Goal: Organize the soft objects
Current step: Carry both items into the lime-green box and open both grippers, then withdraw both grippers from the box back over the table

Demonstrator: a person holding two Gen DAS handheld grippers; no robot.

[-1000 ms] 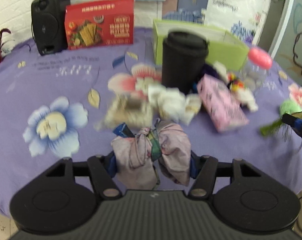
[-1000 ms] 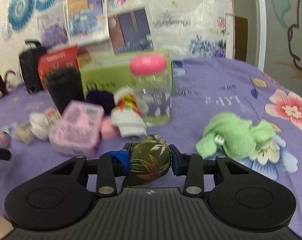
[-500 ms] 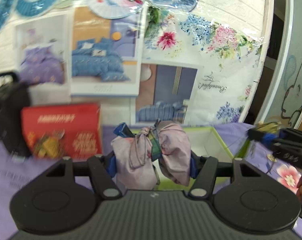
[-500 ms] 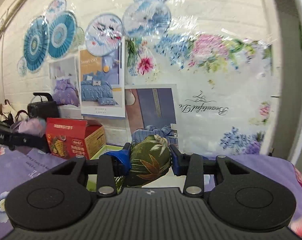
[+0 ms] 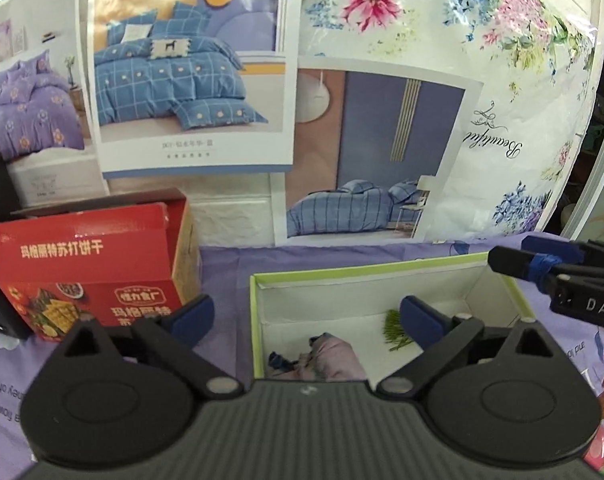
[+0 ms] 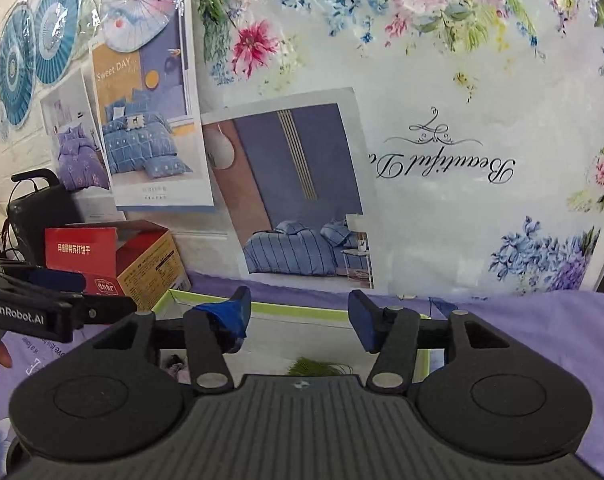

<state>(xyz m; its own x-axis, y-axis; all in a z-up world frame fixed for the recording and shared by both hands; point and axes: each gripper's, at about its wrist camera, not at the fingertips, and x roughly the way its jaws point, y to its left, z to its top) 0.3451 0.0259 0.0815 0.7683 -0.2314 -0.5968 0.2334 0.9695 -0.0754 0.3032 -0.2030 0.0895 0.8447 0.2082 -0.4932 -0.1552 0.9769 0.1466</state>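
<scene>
Purple floral tablecloth, green-rimmed open box beside red biscuit carton, black speaker

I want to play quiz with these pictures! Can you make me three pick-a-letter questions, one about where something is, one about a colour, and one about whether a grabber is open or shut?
1. Where is the pinkish cloth bundle?
A. Inside the green-edged box
B. On top of the red box
C. Between the left gripper's fingers

2. What colour are the pads on the left gripper?
A. Yellow
B. Blue
C. White

3. What is between the fingers of the right gripper?
A. A green leafy bundle
B. A pink bottle
C. Nothing, its jaws are opening

Answers:
1 A: the bundle lies on the box's white floor.
2 B: both fingertips wear blue pads.
3 C: only the box and wall show in the gap.
</scene>
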